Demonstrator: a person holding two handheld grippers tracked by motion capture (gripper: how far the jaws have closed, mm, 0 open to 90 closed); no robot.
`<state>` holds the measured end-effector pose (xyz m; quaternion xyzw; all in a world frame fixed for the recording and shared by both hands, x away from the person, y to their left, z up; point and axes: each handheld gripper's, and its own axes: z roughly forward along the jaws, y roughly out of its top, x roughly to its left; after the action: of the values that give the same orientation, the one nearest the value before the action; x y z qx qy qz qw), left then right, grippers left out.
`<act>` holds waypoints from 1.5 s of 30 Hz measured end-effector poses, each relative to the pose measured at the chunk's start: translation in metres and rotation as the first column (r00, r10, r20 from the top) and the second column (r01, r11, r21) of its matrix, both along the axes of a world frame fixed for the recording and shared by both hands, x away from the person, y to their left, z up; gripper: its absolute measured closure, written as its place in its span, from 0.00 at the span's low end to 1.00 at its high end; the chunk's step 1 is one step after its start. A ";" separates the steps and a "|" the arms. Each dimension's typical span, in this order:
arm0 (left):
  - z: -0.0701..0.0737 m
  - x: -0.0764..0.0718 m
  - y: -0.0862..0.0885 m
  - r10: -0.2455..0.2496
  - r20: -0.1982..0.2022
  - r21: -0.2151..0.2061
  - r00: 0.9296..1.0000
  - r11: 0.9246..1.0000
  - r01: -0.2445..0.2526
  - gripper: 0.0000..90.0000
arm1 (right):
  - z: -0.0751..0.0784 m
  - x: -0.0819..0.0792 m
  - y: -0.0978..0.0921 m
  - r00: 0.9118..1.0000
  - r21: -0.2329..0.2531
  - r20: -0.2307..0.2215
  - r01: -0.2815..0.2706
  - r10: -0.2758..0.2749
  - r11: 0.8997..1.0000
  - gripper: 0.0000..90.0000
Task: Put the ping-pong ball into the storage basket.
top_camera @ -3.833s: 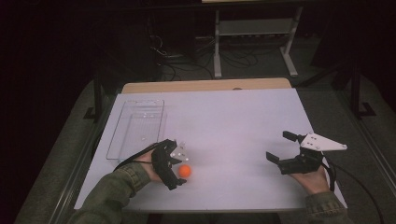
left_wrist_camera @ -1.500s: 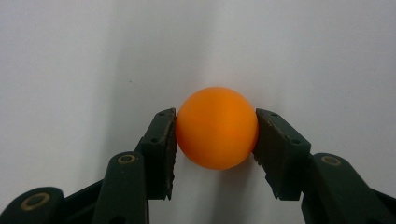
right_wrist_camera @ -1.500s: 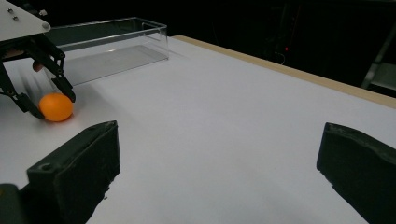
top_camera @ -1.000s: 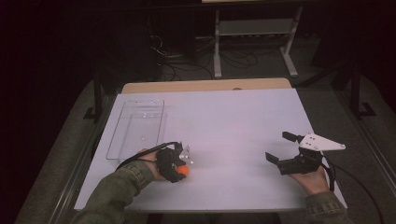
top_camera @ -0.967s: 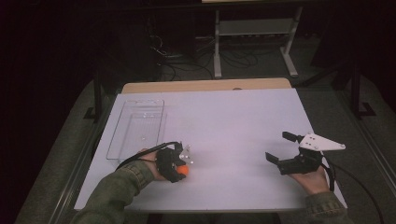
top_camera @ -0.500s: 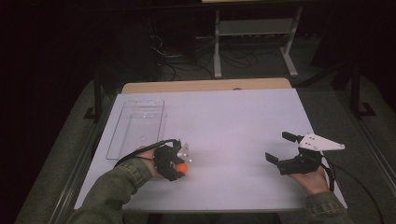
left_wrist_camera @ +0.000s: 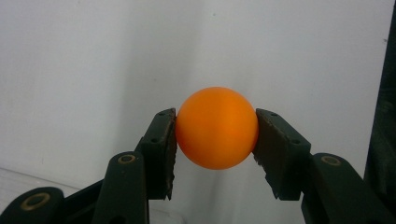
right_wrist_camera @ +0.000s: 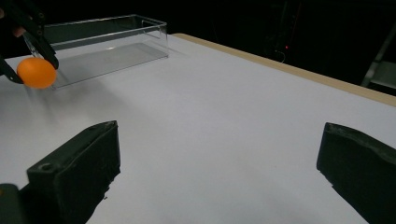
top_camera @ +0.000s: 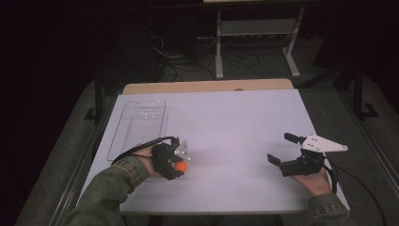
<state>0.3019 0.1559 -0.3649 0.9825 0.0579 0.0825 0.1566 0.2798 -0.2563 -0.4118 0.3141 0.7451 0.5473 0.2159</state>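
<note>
Orange ball (left_wrist_camera: pixel 217 127) pinched between jaws | high view: apparently off table (top_camera: pixel 244 122)

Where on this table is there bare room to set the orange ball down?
Bare white table spans the middle, between the left gripper holding the orange ball and the open right gripper, back to the wooden far edge. The clear tray takes the far left; the near corners hold the hands.
</note>
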 end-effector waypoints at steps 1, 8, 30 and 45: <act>0.001 0.000 0.000 -0.002 0.001 0.000 1.000 1.000 0.002 0.56 | 0.000 0.000 0.000 1.000 0.000 -0.001 0.000 0.000 1.000 0.00; 0.009 0.000 0.003 -0.008 0.011 0.001 1.000 1.000 0.008 0.56 | 0.000 0.000 0.000 1.000 0.004 -0.002 -0.004 0.004 1.000 0.00; 0.033 0.002 0.016 -0.013 0.021 -0.008 1.000 1.000 0.013 0.56 | 0.000 0.000 0.000 1.000 0.005 -0.005 -0.004 0.004 1.000 0.00; 0.050 0.005 0.027 0.011 0.045 -0.021 0.999 1.000 -0.010 0.56 | -0.001 0.000 0.000 1.000 0.000 -0.011 -0.005 0.005 1.000 0.00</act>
<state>0.3067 0.1834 -0.3147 0.9784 0.0605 0.1047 0.1675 0.2802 -0.2559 -0.4128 0.3153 0.7469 0.5462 0.2106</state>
